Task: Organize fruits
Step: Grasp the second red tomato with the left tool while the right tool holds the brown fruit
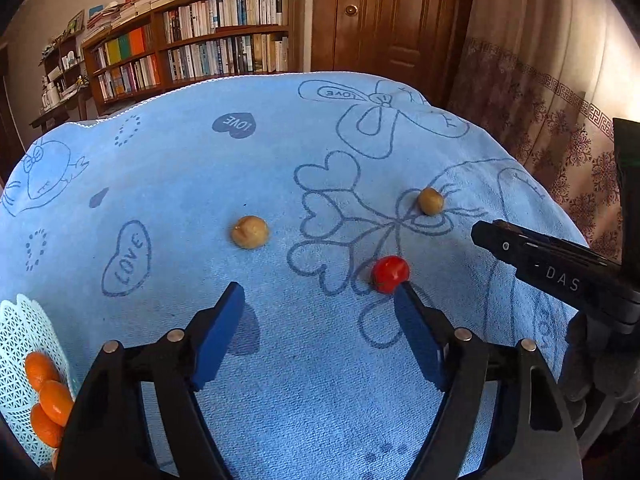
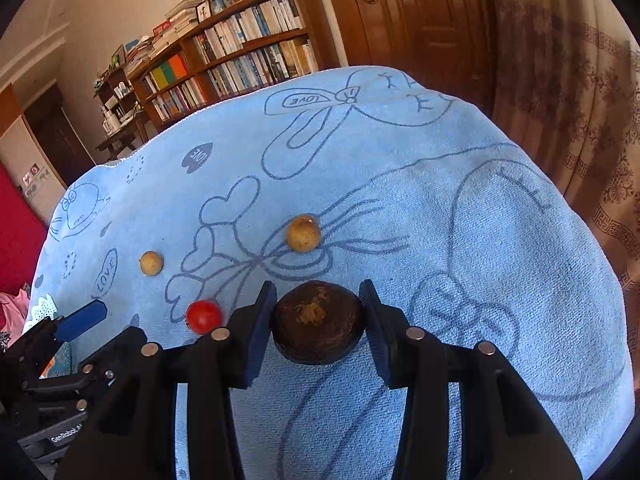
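1. Nearest the right wrist camera, the right hand-held gripper (image 2: 318,300) has its blue fingers (image 2: 260,328) on either side of a dark brown round fruit (image 2: 318,326). The left pad looks to be touching it; a sliver of blue shows on the right side, so I cannot tell whether the jaws are fully closed on it or whether it is lifted off the blue towel (image 2: 480,240).
2. The left hand-held gripper (image 1: 320,296) is wide open and holds nothing. Its right fingertip sits just beside a small red fruit (image 1: 390,274), possibly touching.
3. Two tan fruits lie loose on the towel: one (image 1: 250,232) ahead of the left gripper, the other (image 1: 431,201) farther off to the right, on the printed bow.
4. A pale lattice basket (image 1: 24,320) at the left edge already holds orange fruits (image 1: 50,396); this is probably where the fruit is being gathered.
5. Risks, as I judge them: the dark fruit is round and smooth, so a loose or off-centre pinch could let it slip out and roll across the table. The left fingertip could nudge the red fruit away. The two grippers are near each other, so crossing toward the basket could make them collide.
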Action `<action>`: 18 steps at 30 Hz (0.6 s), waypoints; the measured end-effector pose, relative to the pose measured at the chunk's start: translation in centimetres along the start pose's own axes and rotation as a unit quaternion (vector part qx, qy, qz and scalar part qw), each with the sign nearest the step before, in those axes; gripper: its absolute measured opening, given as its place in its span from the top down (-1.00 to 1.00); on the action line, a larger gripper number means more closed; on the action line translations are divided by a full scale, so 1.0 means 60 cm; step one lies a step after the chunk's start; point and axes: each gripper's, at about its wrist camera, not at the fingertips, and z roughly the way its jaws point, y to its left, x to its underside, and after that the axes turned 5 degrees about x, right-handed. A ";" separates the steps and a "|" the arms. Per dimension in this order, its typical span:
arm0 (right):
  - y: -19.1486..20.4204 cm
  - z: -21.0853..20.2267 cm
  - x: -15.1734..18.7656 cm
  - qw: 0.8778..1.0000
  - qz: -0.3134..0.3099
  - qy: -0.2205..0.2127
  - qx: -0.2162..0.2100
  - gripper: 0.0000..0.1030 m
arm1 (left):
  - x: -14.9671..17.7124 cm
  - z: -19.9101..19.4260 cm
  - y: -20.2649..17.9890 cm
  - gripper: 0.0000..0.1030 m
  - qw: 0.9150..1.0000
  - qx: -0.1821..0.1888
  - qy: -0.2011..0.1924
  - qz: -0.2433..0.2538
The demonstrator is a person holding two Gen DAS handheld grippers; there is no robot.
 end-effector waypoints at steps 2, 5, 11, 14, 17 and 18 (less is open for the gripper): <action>-0.002 0.001 0.000 1.000 0.005 0.001 0.000 0.16 | -0.001 0.019 -0.005 -0.35 1.000 0.014 0.012 -0.001; -0.006 0.002 0.001 1.000 0.009 0.004 0.000 0.16 | -0.004 0.038 -0.015 -0.33 0.999 0.028 0.018 0.000; -0.008 0.003 0.000 1.000 0.015 0.003 0.001 0.16 | -0.006 0.061 -0.034 -0.33 0.999 0.034 0.027 0.004; -0.008 0.003 0.001 1.000 0.018 0.004 0.001 0.16 | -0.010 0.074 -0.043 -0.13 0.999 0.036 0.033 0.009; -0.008 0.004 0.002 1.000 0.018 0.003 0.001 0.16 | -0.012 0.087 -0.052 0.04 0.998 0.039 0.040 0.015; -0.008 0.004 0.002 1.000 0.018 0.003 0.001 0.16 | -0.013 0.091 -0.055 0.21 0.998 0.041 0.043 0.017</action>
